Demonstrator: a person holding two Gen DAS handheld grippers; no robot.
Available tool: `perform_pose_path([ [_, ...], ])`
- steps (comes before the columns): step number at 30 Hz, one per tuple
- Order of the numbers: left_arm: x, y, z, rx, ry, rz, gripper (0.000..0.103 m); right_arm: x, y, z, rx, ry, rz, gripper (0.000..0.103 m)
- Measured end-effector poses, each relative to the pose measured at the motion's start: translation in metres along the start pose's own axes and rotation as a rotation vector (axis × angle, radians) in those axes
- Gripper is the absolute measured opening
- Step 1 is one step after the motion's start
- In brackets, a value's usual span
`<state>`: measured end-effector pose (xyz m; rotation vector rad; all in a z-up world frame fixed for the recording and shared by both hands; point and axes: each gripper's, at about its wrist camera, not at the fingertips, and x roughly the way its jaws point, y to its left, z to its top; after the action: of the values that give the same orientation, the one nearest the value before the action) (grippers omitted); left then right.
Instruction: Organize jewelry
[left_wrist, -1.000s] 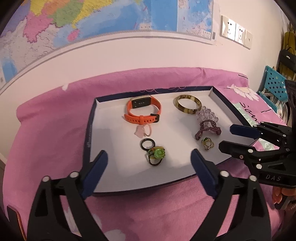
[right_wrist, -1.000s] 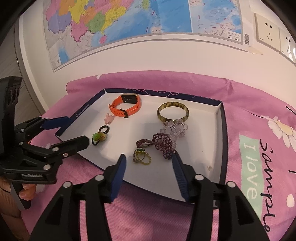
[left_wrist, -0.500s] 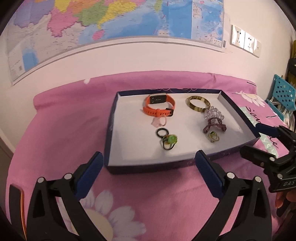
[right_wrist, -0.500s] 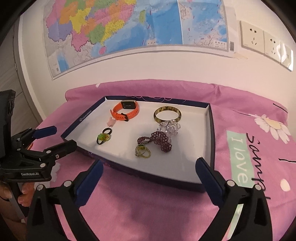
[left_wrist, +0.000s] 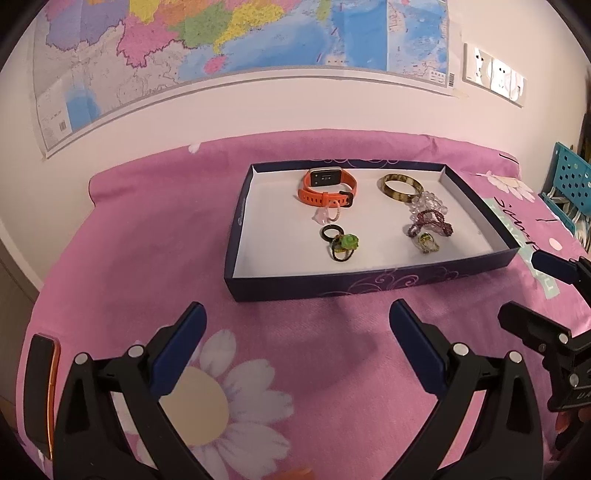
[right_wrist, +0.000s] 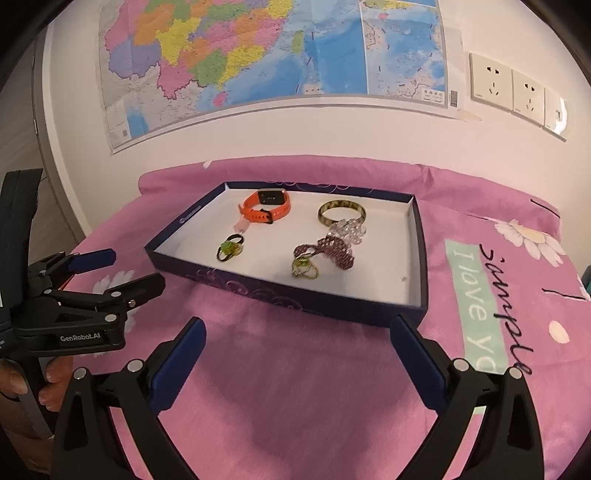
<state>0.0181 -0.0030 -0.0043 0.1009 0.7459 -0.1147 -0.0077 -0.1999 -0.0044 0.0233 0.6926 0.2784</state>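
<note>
The jewelry lies in a shallow box (left_wrist: 369, 284) w/ dark blue walls, a pale swirl print on the front wall and a white matte floor. At the back left is an orange watch (left_wrist: 327, 188), rubbery strap, dark screen. Just in front of it a small pink charm (left_wrist: 322, 217) touches the strap. Nearer the front are a black ring (left_wrist: 331, 232) and a green flower ring (left_wrist: 349, 242), touching each other. At the back right is a brown-and-yellow bangle (left_wrist: 402, 186), glossy and round. Beside it are clear beads (left_wrist: 428, 202), then a purple beaded piece (left_wrist: 430, 223), and at the front a small gold ring (left_wrist: 426, 242) w/ a greenish stone.

The box sits on a pink cloth (left_wrist: 147, 229), soft and a bit fuzzy, w/ white daisies and a mint strip of black lettering. Whether a bed or a table is under it, I cannot tell. Behind is a pale wall w/ a colored map (left_wrist: 240, 40) and white sockets (right_wrist: 517, 92).

The left tool (left_wrist: 295, 332) is wide open, holds nothing, and hovers over the cloth in front of the box. The right tool (right_wrist: 295, 347) is the same: spread wide, empty, near the box's front right corner.

Only the left view shows a blue perforated basket (left_wrist: 572, 181) at the far right and a dark object w/ orange edge (left_wrist: 40, 387) at the lower left. Only the right view shows the label "GenRobot.AI" on the left tool and the fingers holding it.
</note>
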Motion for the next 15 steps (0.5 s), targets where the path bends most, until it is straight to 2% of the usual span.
perform_pose_path([
  [15, -0.0083, -0.0024, -0.0086, -0.016, 0.001, 0.002, 0.098, -0.0061, 0.0044, -0.0086, -0.001, 0.006, -0.006, 0.096],
])
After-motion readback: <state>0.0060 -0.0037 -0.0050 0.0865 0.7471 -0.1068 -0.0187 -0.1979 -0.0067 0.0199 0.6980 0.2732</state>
